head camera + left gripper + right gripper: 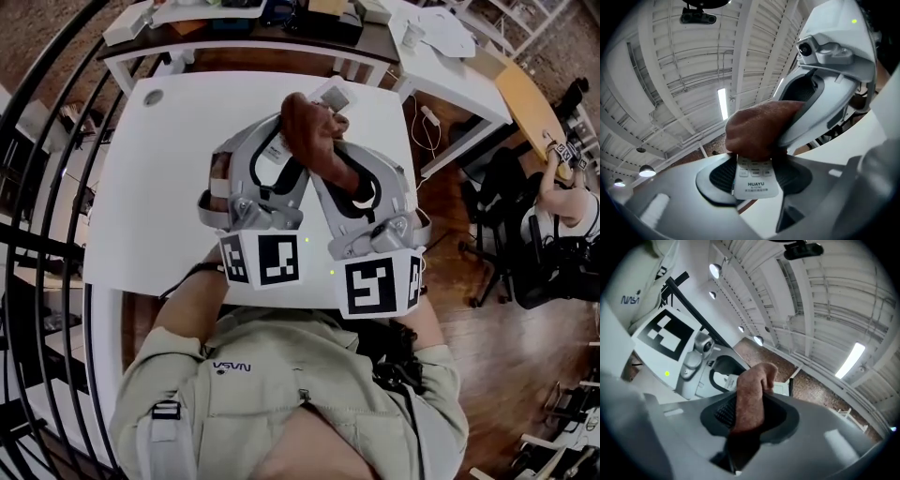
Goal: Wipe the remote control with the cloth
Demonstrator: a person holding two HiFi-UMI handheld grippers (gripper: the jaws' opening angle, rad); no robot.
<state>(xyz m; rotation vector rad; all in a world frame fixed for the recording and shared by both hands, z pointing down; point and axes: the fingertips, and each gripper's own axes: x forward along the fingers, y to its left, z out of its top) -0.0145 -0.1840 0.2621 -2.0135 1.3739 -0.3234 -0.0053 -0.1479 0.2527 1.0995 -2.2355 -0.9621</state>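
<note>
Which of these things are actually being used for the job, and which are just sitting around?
In use:
- slim white plastic remote control, clamped in the left gripper
- reddish-brown soft cloth, clamped in the right gripper, draped over the remote

Lying about:
- white cable on the neighbouring white desk
- black office chair

rust-brown cloth (314,141), white remote control (757,182), white table (159,187), black-and-white square-patterned marker cubes (262,260)

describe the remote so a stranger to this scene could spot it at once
Above the white table, the remote control is the slim white slab clamped in the left hand-held gripper. Unlike the brown cloth draped over its far end, held by the right hand-held gripper, it is rigid, with buttons and dark print.
</note>
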